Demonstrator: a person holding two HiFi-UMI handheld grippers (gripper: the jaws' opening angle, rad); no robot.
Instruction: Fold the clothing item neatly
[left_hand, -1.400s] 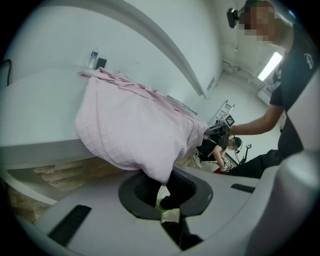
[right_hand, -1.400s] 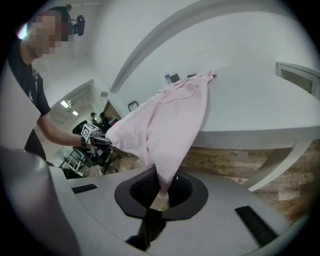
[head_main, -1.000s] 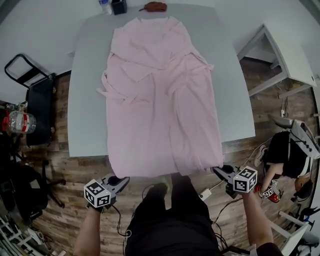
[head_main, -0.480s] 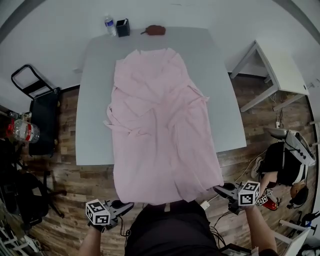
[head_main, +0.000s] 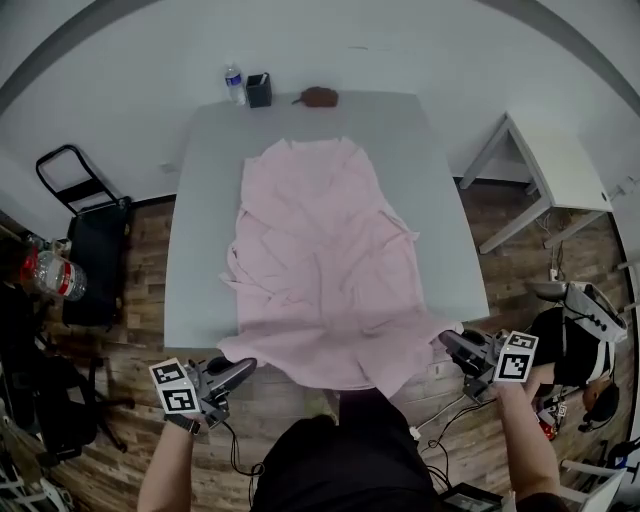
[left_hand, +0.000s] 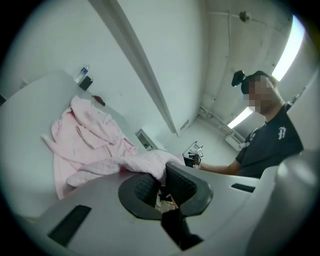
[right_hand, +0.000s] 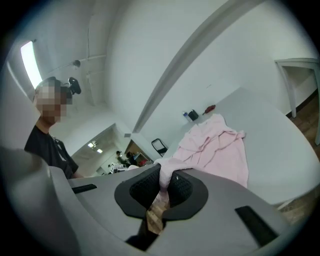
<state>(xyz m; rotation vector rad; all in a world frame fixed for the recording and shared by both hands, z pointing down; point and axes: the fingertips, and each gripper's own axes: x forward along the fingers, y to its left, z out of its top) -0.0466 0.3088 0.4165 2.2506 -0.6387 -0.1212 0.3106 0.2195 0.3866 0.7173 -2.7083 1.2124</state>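
A pink robe (head_main: 320, 230) lies lengthwise on the grey table (head_main: 200, 200), collar at the far end. Its near hem is lifted off the front edge and stretched between both grippers. My left gripper (head_main: 238, 367) is shut on the hem's left corner; in the left gripper view the pink cloth (left_hand: 125, 162) runs from between the pads (left_hand: 145, 185) back to the robe. My right gripper (head_main: 448, 342) is shut on the right corner; in the right gripper view the fabric (right_hand: 167, 167) is pinched in the jaws and the robe (right_hand: 220, 145) spreads beyond.
A water bottle (head_main: 233, 84), a black cup (head_main: 259, 89) and a brown pouch (head_main: 319, 96) stand at the table's far edge. A white side table (head_main: 560, 170) is on the right, a black cart (head_main: 95, 235) on the left. Cables lie on the wood floor.
Both grippers have raised the hem, which hung below the table's front edge before and now sits at edge height. The head view has pulled back, showing more of the room.
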